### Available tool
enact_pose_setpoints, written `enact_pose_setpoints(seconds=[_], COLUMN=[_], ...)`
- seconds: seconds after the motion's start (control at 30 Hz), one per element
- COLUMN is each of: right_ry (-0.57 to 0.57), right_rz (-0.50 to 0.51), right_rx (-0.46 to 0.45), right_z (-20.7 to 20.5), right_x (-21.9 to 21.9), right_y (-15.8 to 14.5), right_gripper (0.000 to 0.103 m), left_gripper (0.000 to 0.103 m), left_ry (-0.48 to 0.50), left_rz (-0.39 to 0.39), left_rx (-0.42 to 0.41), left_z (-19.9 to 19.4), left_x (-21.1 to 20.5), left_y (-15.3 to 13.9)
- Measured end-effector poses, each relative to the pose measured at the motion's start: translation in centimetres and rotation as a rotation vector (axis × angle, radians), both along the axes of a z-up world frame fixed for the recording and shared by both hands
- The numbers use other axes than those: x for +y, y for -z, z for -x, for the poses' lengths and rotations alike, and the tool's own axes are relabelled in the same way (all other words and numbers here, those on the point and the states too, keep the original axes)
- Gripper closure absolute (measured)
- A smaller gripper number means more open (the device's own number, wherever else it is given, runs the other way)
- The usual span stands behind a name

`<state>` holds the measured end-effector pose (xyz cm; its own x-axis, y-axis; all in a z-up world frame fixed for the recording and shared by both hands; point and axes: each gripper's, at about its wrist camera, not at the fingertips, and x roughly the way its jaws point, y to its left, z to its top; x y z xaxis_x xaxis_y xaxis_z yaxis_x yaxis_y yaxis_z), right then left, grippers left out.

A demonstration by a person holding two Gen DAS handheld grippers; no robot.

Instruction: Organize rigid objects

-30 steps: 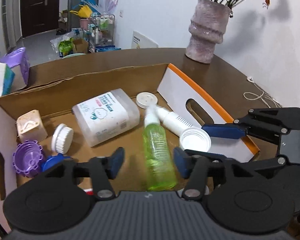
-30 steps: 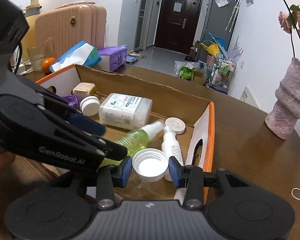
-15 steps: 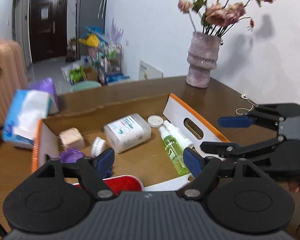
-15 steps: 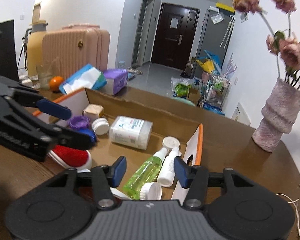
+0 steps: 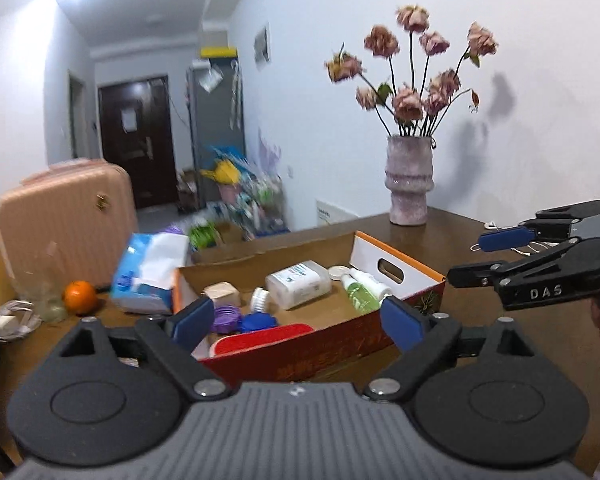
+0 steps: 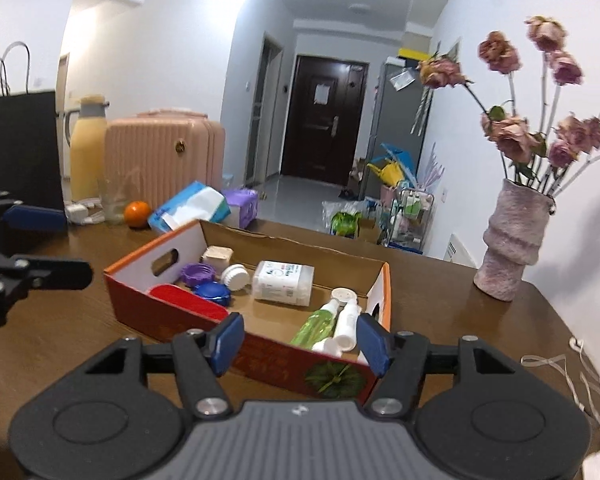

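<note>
An open cardboard box (image 5: 396,256) (image 6: 124,276) with red and orange sides sits on the brown table. It holds a green spray bottle (image 5: 360,298) (image 6: 316,326), a white bottle (image 6: 348,322), a clear wipes tub (image 5: 298,284) (image 6: 284,282), a white lid (image 6: 236,276), purple (image 6: 198,274) and blue (image 6: 214,292) caps, a beige cube (image 6: 218,256) and a red item (image 5: 260,338). My left gripper (image 5: 298,322) and right gripper (image 6: 302,338) are both open and empty, held back from the box's near side.
A pink vase of dried flowers (image 5: 410,184) (image 6: 508,240) stands at the table's back right. A tissue pack (image 5: 150,266) (image 6: 190,206), an orange (image 5: 80,298) (image 6: 137,214) and a glass (image 6: 114,204) lie left of the box. A white cable (image 6: 572,376) lies at the right edge.
Both grippers have pulled up and back from inside the box. The right gripper let go of the white cap, which now lies in the box near the bottles. Both stand wider open.
</note>
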<state>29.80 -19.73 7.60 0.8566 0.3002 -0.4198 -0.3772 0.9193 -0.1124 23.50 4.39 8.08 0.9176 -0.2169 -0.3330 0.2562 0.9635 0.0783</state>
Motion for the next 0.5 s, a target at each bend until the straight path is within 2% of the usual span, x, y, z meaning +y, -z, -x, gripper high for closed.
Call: enact_pose_setpoints(seconds=[0.17, 0.5], right_ry=[0.033, 0.13], right_rz=[-0.06, -0.171], right_rx=[-0.046, -0.142], right_z=[4.4, 13.7], right_x=[0.2, 0.0], right_y=[0.5, 2.7], right_gripper=[0.036, 0.025], left_gripper=[0.002, 0.0], left_ry=[-0.019, -0.072], left_rz=[0.023, 0.065], left_rx=[-0.057, -0.114], left_z=[5.1, 12.5], left_x=[0.8, 1.9], left_y=[0.6, 3.4])
